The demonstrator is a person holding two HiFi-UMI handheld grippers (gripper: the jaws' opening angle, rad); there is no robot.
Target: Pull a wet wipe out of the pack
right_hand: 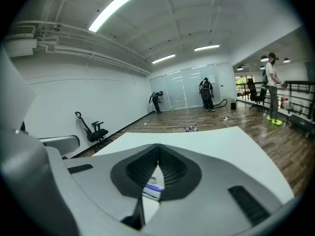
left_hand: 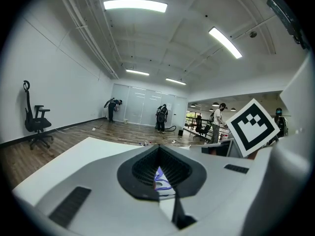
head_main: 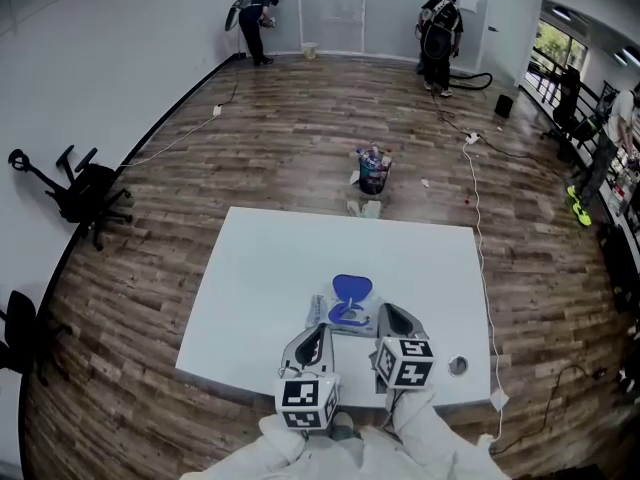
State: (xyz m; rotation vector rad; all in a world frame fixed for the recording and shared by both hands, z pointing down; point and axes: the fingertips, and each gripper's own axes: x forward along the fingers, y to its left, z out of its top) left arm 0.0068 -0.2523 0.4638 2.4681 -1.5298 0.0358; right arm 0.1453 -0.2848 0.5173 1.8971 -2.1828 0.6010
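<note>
The wet wipe pack [head_main: 343,317] lies flat near the front of the white table [head_main: 270,268], its blue lid [head_main: 352,288] flipped up and open. My left gripper [head_main: 322,329] sits just at the pack's near left side, jaws shut with nothing seen between them. My right gripper [head_main: 386,312] is at the pack's right edge, also shut and with nothing visible in it. In the left gripper view the jaws [left_hand: 158,147] meet at the tip, and the pack [left_hand: 162,180] shows in the gap behind them. The right gripper view shows its jaws [right_hand: 158,145] closed, the pack [right_hand: 152,190] below.
A small round object [head_main: 458,365] lies near the table's front right corner. On the floor beyond the table stands a bin with bottles [head_main: 373,171]. A tipped office chair [head_main: 80,190] is at left, a cable [head_main: 478,208] runs along the right, and two people [head_main: 438,28] stand far back.
</note>
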